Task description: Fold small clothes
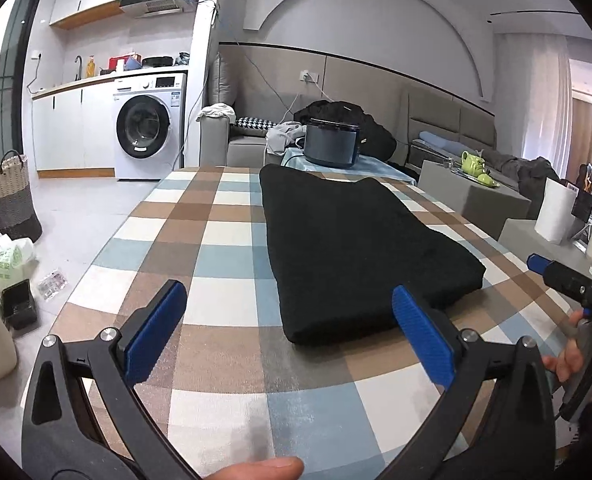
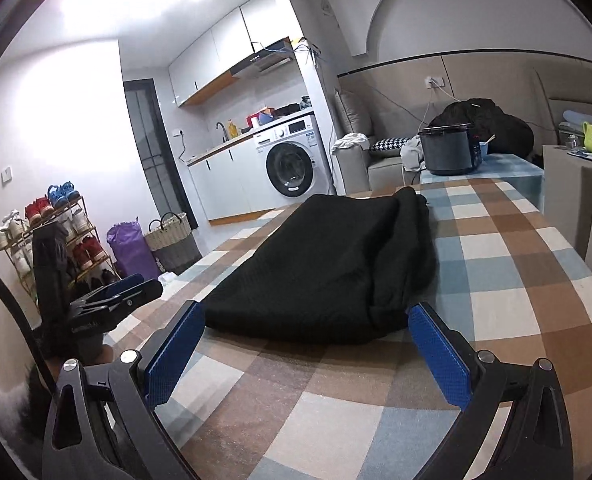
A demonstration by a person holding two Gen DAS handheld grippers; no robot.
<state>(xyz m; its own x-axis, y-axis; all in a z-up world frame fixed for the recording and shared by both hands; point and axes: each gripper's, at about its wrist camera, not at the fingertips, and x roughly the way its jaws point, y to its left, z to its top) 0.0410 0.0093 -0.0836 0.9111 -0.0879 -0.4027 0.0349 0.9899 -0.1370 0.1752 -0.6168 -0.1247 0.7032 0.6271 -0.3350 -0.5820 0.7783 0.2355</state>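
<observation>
A black garment lies folded into a long strip on the checked tablecloth, running away from me. My left gripper is open just short of its near end, nothing between the blue pads. In the right wrist view the same black garment lies ahead, with a rolled fold along its right side. My right gripper is open too, its fingertips at the near edge of the cloth and apart from it. The right gripper shows at the right edge of the left view, and the left gripper at the left of the right view.
A dark pot stands on a small table beyond the far end. A grey sofa with clothes, a washing machine, a woven basket and a shoe rack lie around. A low grey block with a green teapot is at the right.
</observation>
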